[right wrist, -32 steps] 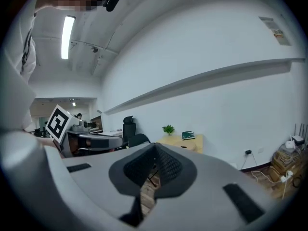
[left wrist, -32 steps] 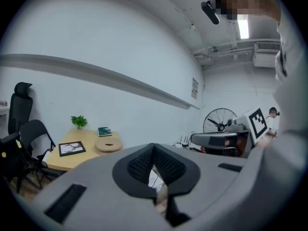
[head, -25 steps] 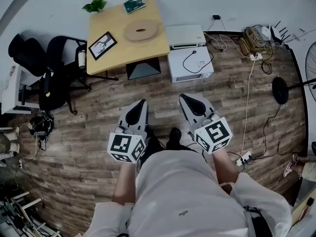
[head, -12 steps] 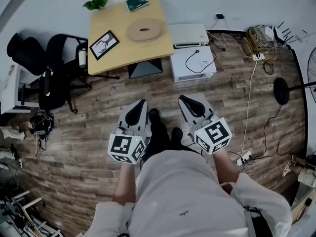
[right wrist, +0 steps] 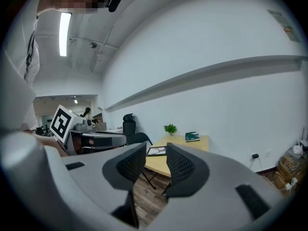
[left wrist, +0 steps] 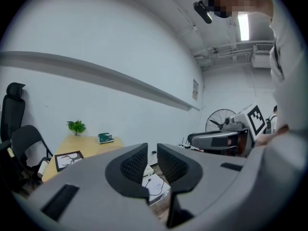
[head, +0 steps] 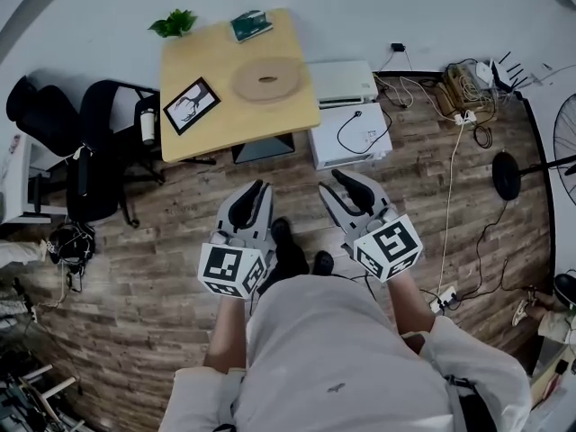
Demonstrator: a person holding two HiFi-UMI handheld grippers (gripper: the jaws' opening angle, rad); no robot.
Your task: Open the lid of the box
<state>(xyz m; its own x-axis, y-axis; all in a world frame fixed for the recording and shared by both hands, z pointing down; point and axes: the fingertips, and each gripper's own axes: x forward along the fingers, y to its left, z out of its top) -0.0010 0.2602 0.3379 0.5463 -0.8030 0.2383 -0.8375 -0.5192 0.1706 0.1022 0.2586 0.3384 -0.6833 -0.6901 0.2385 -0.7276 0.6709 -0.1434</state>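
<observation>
left gripper: just opened a crack, empty
right gripper: just opened wider, empty
task: white box, upper centre, likely target, unreached

Fan cut by edge, shoes half hidden

A white box sits on the wood-plank floor just right of the wooden table, its lid down and flat, with a black cable looped loosely across the top. A flatter white box, also closed, lies just beyond it against the far wall.
</observation>
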